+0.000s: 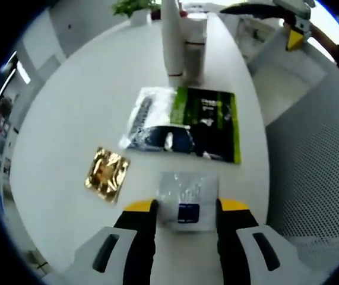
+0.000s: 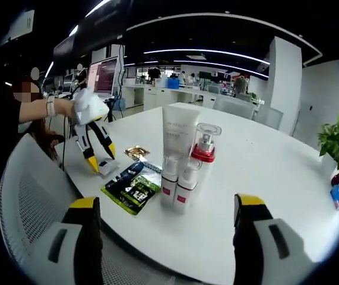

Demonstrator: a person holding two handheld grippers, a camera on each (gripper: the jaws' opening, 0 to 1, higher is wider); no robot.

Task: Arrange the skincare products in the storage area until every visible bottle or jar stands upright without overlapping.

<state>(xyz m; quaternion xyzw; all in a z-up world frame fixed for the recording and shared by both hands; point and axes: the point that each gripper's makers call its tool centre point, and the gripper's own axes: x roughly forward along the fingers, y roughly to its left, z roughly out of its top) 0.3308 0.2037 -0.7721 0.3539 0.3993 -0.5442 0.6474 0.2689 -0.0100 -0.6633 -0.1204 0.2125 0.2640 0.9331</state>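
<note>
Left gripper [image 1: 186,208] hangs over the white table [image 1: 74,113], jaws apart, straddling a small clear sachet [image 1: 187,199] with a dark blue label; not closed on it. In the right gripper view the same tool [image 2: 101,161] points its yellow tips down at that sachet [image 2: 107,167] near the table's edge.

Right gripper [image 2: 166,208] is empty, jaws wide apart, held back from the upright cluster: tall white tube [image 2: 178,138], clear pump bottle with red collar [image 2: 205,144], two small white bottles [image 2: 177,185] in front, standing close together.

Flat items lie nearby: gold foil sachet [image 1: 106,173] just left of the clear one; a silver-blue sachet [image 1: 148,122] overlapped by a green-black packet [image 1: 211,122] further on.

Handling judgement: sachets look light, thin, floppy and slick; little edge height to pinch off a smooth table, so grabbing a protruding edge or corner is likelier to work than a flat squeeze; contents could shift or burst under hard clamping. The tube and the bottles are rigid but tall and narrow, tip-prone; grip low to mid body, avoid the pump head; the clear bottle may be fragile.
</note>
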